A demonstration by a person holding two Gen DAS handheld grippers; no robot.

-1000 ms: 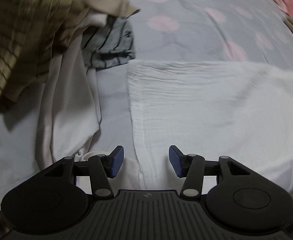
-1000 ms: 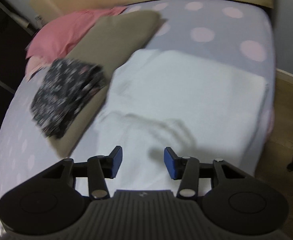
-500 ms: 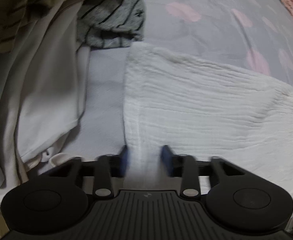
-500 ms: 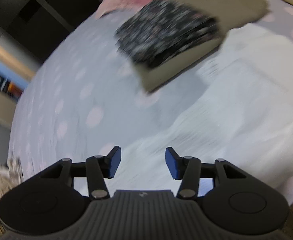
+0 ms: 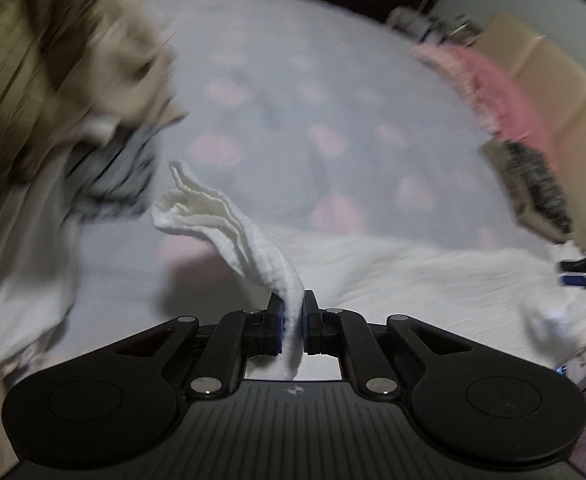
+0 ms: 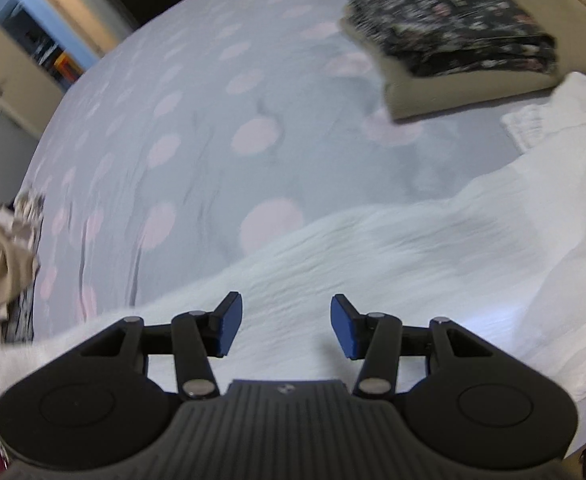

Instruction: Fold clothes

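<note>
Place: home bedroom | Evidence: bed with a grey sheet [image 6: 221, 128] dotted with pale pink circles | folded clothes stacked on it [image 6: 453, 32] | loose laundry heaped at one side [image 5: 53, 80] | shelf with books beyond the bed [image 6: 59, 60]

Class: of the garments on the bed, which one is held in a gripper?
The white crinkled garment: the left gripper pinches its raised corner. The folded dark floral one lies untouched.

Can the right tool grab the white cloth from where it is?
Probably yes. The right tool is open and hangs just over the white cloth, with nothing between them. The left tool already pinches another corner of it.
</note>
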